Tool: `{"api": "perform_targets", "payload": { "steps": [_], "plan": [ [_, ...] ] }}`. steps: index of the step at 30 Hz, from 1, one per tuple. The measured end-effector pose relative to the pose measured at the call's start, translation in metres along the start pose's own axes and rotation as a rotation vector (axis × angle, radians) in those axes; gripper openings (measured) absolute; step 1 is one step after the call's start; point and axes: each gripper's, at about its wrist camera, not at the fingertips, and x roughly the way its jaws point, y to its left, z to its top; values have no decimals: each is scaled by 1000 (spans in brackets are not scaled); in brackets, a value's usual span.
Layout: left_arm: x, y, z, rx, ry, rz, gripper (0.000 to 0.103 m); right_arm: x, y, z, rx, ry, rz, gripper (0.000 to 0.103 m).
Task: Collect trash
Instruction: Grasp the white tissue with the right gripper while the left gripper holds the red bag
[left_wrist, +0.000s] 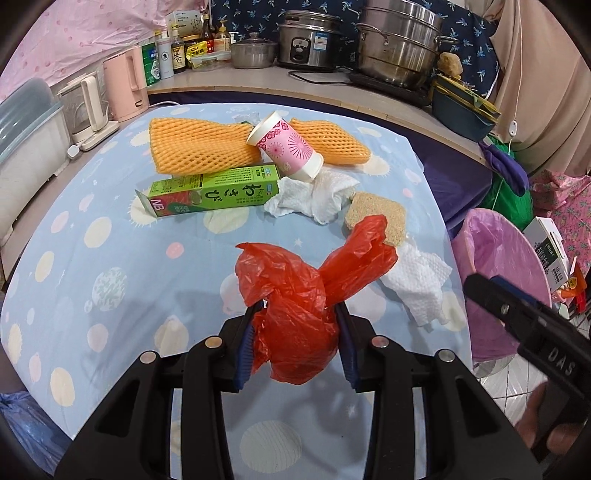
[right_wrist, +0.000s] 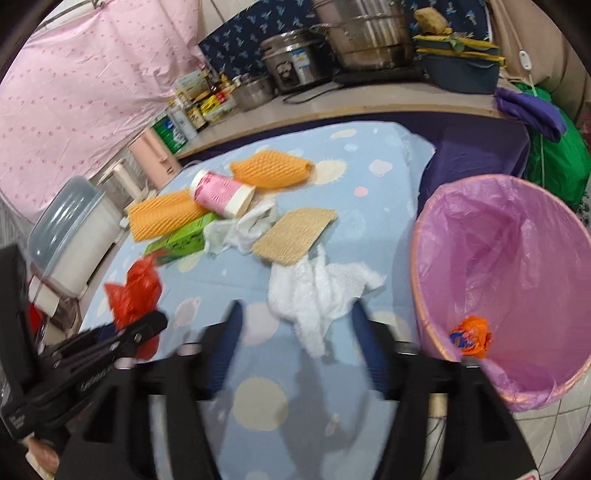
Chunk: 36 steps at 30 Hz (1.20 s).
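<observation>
My left gripper (left_wrist: 299, 310) is shut on a crumpled red plastic bag (left_wrist: 295, 291), held just above the blue spotted tablecloth (left_wrist: 110, 258). My right gripper (right_wrist: 295, 325) is open and blurred, with nothing pressed between its fingers. A white tissue (right_wrist: 317, 295) lies on the cloth just ahead of it. To its right a pink-lined bin (right_wrist: 436, 206) holds an orange wrapper (right_wrist: 471, 336). Farther back lie two orange foam nets (left_wrist: 199, 147), a pink paper cup (left_wrist: 288, 147), a green carton (left_wrist: 214, 192), another tissue (left_wrist: 314, 195) and a tan scouring pad (left_wrist: 376, 218).
A counter (left_wrist: 229, 83) behind the table carries steel pots (left_wrist: 399, 48), a rice cooker (left_wrist: 310, 40), bottles and jars. Kettles (left_wrist: 125, 85) and a lidded plastic box (right_wrist: 74, 229) stand along the table's left edge. Green and purple bags (right_wrist: 546, 147) pile up beyond the bin.
</observation>
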Motion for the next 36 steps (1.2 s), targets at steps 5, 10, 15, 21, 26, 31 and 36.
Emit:
{"api": "perform_targets", "payload": {
  "steps": [5,10,15,21,26,31,36],
  "plan": [
    [2,3,-3,-9,6,12,36,41,-4,8,-16,53,-33,67],
    [5,9,-3,-20,11,29,36,83,-4,4,-11,126,-23,48],
    [6,16,-2,-35,10,40,36,81,6,-1,-23,162,54,8],
    [-5,17,0,-36,-11,31,36,29,30,-6,-92,116,150,8],
    [-18,7,0,-12,-37,11,36,7,34,-25,-112,156,174,8],
    [-25,0,-3,3,-40,1,36,-17,31,-40,-85,172,235,8],
    [-26,-6,-10,19,-26,-10,36,-16,33,-52,-112,234,216,15]
  ]
}}
